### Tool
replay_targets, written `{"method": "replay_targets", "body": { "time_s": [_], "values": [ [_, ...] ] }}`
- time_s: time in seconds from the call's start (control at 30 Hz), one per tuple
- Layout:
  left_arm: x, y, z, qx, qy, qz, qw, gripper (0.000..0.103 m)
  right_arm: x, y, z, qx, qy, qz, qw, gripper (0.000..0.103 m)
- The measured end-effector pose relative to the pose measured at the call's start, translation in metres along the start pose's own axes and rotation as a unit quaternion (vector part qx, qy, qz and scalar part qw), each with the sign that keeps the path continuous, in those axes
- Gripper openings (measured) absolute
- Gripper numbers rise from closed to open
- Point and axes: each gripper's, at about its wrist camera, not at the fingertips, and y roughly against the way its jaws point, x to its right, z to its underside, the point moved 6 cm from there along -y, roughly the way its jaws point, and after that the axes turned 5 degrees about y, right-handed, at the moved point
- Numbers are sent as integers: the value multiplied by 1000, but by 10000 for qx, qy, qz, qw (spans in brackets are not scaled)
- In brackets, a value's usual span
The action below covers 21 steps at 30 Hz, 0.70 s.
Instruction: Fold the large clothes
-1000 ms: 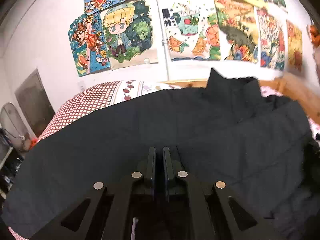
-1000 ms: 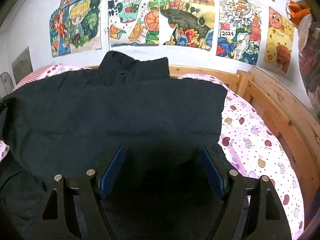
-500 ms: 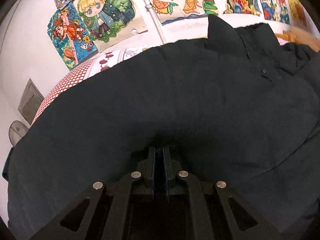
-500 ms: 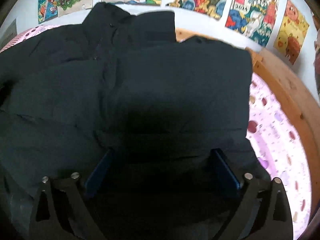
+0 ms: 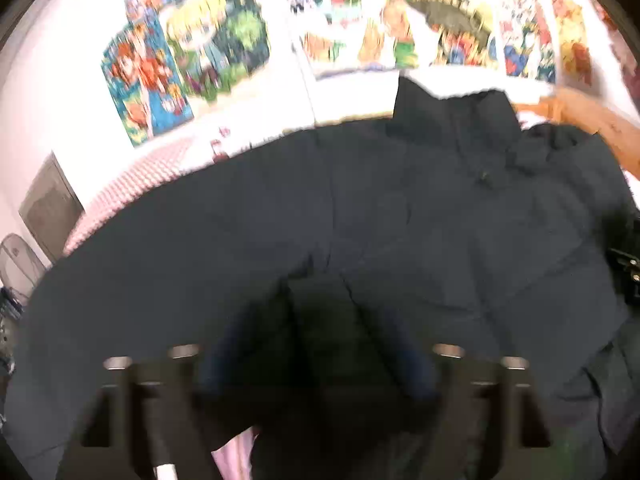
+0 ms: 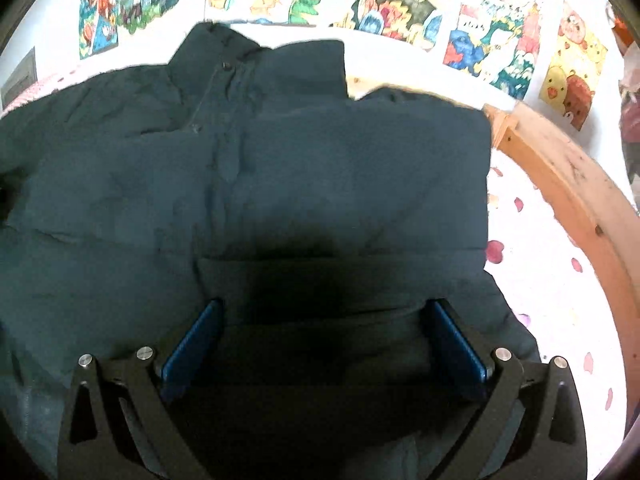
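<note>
The dark jacket (image 6: 280, 184) lies spread across the bed (image 6: 560, 280), collar at the far side under the wall posters (image 6: 400, 4). Its right part is already folded over the body. The left gripper (image 5: 316, 364) has just been opening and its jaws stand apart, clamping nothing; the right gripper (image 6: 324, 344) also gapes wide over the near hem. Further folds likely remain.

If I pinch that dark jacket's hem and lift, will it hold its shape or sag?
The dark puffy jacket will probably sag: its creases and folded-over side suggest soft, floppy fabric. The quilted panels look padded, so likely bulky but fairly light. It may slide easily over the bedsheet.
</note>
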Motion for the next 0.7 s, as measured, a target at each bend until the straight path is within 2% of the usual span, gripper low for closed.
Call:
{"method": "replay_targets", "body": {
  "time_s": [0.17, 0.33, 0.53, 0.7],
  "values": [
    [-5, 48, -4, 619, 13, 90, 9980, 88, -9, 38, -9, 429, -149, -235, 9987, 101],
    [-23, 87, -6, 1020, 355, 41, 9941, 103, -27, 83, -25, 862, -408, -672, 9932, 101],
    [-55, 128, -1, 1482, 760, -189, 9859, 103, -65, 113, -33, 1122, -370, -1169, 9861, 101],
    [-80, 159, 14, 1615, 1023, -59, 9815, 103, -104, 120, -36, 1163, -1, -1345, 9841, 101]
  ]
}}
